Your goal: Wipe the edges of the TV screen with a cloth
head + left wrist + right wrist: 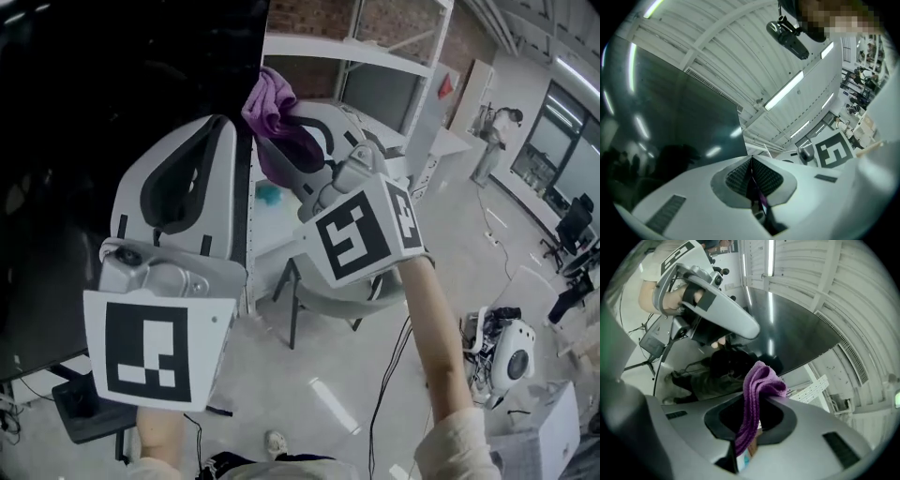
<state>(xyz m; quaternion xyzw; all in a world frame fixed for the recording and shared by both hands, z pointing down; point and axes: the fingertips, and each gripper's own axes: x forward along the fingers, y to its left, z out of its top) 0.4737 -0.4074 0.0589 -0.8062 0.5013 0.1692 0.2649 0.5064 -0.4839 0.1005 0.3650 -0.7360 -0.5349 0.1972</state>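
Two grippers are raised at the right-hand edge of the one large black TV screen (84, 103), and between them there is a single purple knitted cloth (270, 101).

The right gripper (286, 129) has its fingers clamped on the cloth. In the right gripper view the fabric runs down between them and bunches into a soft pad above the tips (759, 390). Held this way, the wad sticks out ahead of the hard plastic, so cloth rather than gripper should meet the frame. In the head view the cloth sits just beside the screen's vertical right edge, high up. I cannot tell whether it is touching.

The left gripper (223, 129) has its fingers (740, 176) pressed together with nothing gripped that I can make out. It lies along the same edge, lower and to the left of the cloth. My guess is that it is there to steady the panel while the other one wipes. Its own view looks up past the dark glass (670, 122) to the ceiling lights.

Behind the edge stands one white metal shelf unit (361, 52), close enough that the cloth could snag on it during a stroke. One person (497, 141) stands well away across the floor.

The wiping looks to be at or near the upper part of the right edge, with the other edges yet to judge.
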